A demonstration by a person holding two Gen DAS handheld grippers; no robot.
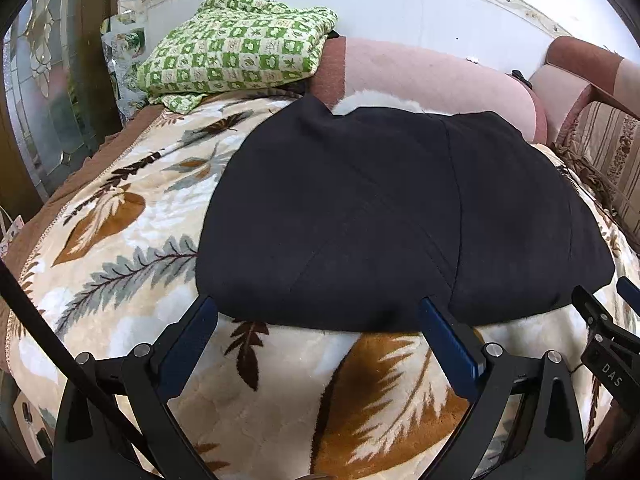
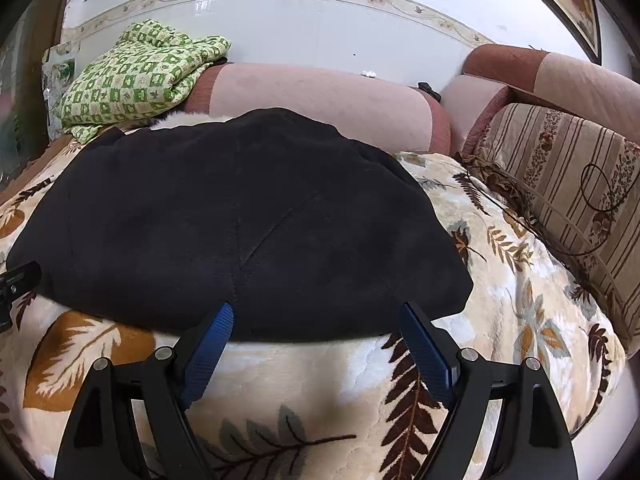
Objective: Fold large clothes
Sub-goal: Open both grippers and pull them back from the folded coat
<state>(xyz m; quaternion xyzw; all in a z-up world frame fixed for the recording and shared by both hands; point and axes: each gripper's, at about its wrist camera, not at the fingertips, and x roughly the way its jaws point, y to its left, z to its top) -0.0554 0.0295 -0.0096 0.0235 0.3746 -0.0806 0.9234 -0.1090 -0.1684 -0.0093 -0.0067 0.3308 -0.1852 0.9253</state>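
A large black garment [image 1: 392,216] lies folded and flat on a leaf-patterned blanket [image 1: 132,240]; it also shows in the right wrist view [image 2: 240,220]. My left gripper [image 1: 318,312] is open and empty, its blue fingertips at the garment's near edge. My right gripper [image 2: 316,318] is open and empty, its fingertips also at the near edge, toward the garment's right end. The right gripper also shows at the right edge of the left wrist view [image 1: 604,300]. Part of the left gripper shows at the left edge of the right wrist view [image 2: 18,280].
A folded green checked cloth [image 1: 236,48] lies at the back left on the sofa. A pink sofa backrest [image 2: 320,96] runs behind the garment. A striped cushion [image 2: 568,184] sits at the right. A white tiled wall [image 2: 300,24] stands behind.
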